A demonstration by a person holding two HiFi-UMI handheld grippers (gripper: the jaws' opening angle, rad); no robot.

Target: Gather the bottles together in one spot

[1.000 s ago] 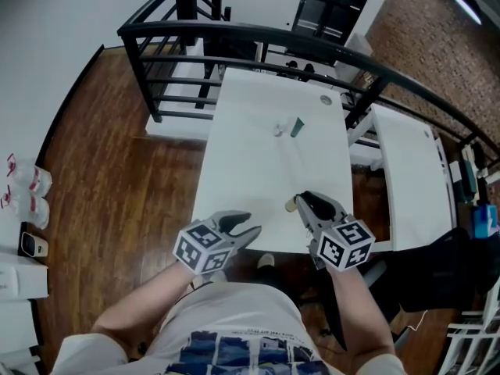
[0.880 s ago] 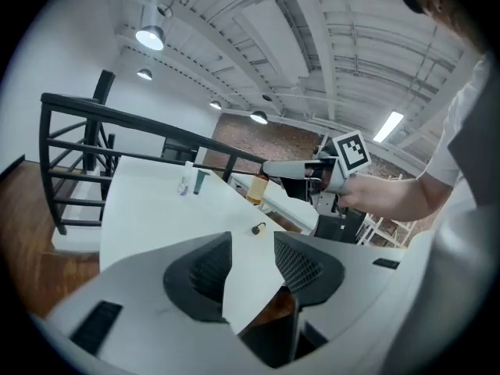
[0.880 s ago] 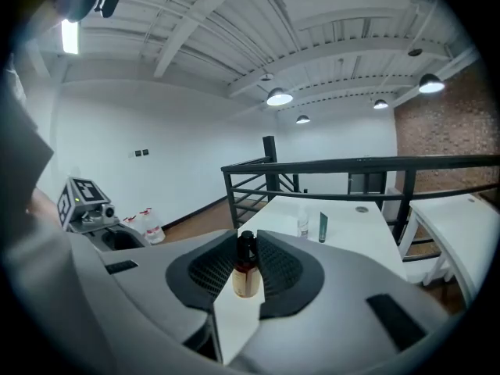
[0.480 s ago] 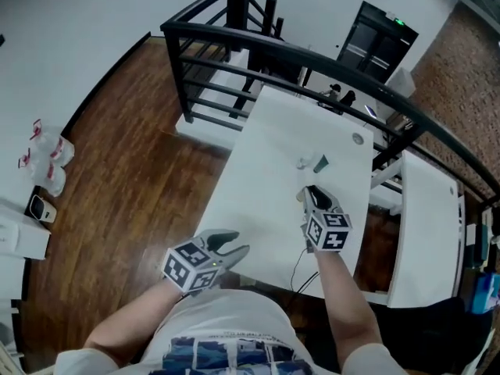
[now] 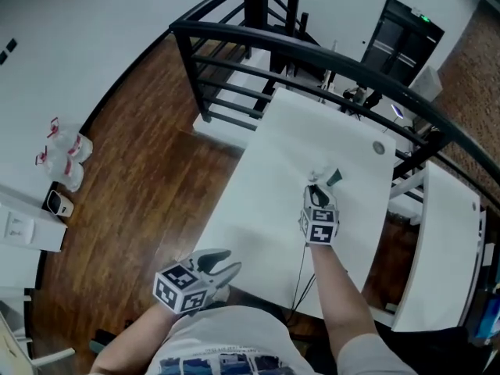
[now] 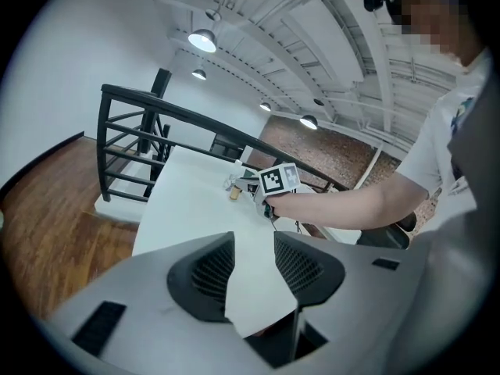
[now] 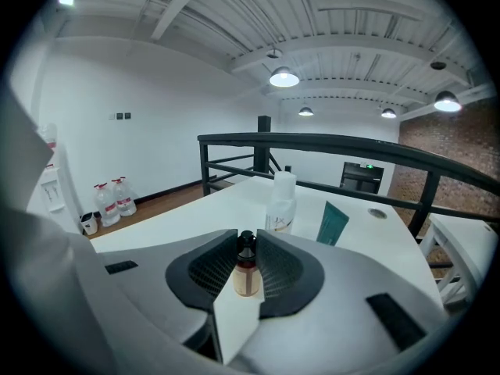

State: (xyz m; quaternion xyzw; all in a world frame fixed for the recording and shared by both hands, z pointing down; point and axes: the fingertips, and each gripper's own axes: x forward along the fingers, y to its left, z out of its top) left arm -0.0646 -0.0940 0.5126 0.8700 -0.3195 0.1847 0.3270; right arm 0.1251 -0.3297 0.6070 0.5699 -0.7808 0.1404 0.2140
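A small amber bottle [image 7: 247,270] with a black cap stands upright between the jaws of my right gripper [image 7: 248,248], which is shut on it. Just beyond it on the white table [image 5: 273,178] stand a white bottle [image 7: 281,201] and a teal tube [image 7: 333,223]. In the head view my right gripper [image 5: 316,191] sits close beside the white bottle [image 5: 316,179] and the teal tube [image 5: 334,177]. My left gripper [image 5: 221,261] hovers at the table's near edge, open, with nothing between its jaws [image 6: 254,256]. The left gripper view shows the amber bottle [image 6: 233,194] at the right gripper's tip.
A black railing [image 5: 312,53] runs round the far side of the table. A round grommet [image 5: 379,148] sits in the tabletop at the far right. A thin cable [image 5: 301,266] hangs at the near edge. A second white table [image 5: 445,248] stands to the right; water jugs [image 5: 62,158] stand on the floor.
My right gripper has carried the small amber bottle away from the near edge across the table to beside the white bottle and teal tube. The left gripper has drifted slightly left and lower.
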